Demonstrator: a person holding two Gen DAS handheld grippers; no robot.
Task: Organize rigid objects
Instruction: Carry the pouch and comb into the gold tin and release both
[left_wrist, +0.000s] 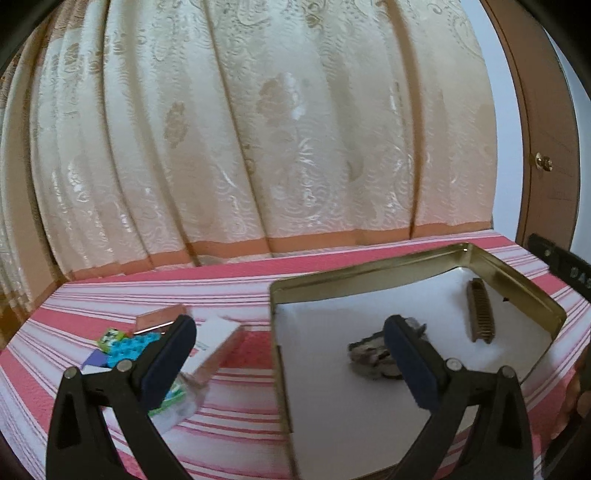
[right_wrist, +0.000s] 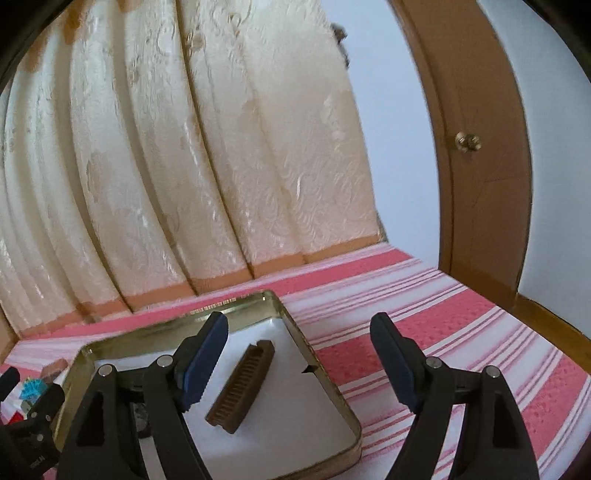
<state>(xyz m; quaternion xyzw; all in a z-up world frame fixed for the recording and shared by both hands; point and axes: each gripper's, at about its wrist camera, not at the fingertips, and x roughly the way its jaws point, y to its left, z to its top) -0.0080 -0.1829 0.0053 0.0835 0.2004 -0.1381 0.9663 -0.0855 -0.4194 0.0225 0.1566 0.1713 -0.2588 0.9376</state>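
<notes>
Left wrist view, tongs: we see the left gripper (left_wrist: 291, 354) spread wide with nothing between its blue pads.
Left wrist view, tin: the gold-rimmed tin tray (left_wrist: 406, 258) sits right of centre on the striped pink cloth (left_wrist: 236, 384), its floor lined white.
Left wrist view, sorted pieces: a brown comb (left_wrist: 480, 314) lies near the tray's right wall, and a grey crumpled lump (left_wrist: 369, 358) rests mid-tray, partly hidden behind our right-hand finger (left_wrist: 406, 358).
Left wrist view, loose pieces: at lower left, outside the tray, we find a blue studded brick (left_wrist: 125, 349), a white and copper box (left_wrist: 218, 343), a smaller copper box (left_wrist: 159, 317) and a clear green-printed packet (left_wrist: 177, 402), all crowded around our left-hand finger (left_wrist: 173, 358).
Left wrist view, next move: we judge the loose pile is the target; we should swing left, straddle one box squarely and close on its flat sides, not its corners.
Right wrist view, tongs: the right gripper (right_wrist: 299, 358) stands open and empty, above the tray's right edge.
Right wrist view, comb: the comb lies diagonally in the tray, just right of our left-hand finger (right_wrist: 201, 362), not touching it.
Right wrist view, tray: its rim (right_wrist: 332, 391) crosses between the jaws; bare cloth fills the right.
Right wrist view, other tool: the left gripper's black body shows at lower left beside the blue brick.
</notes>
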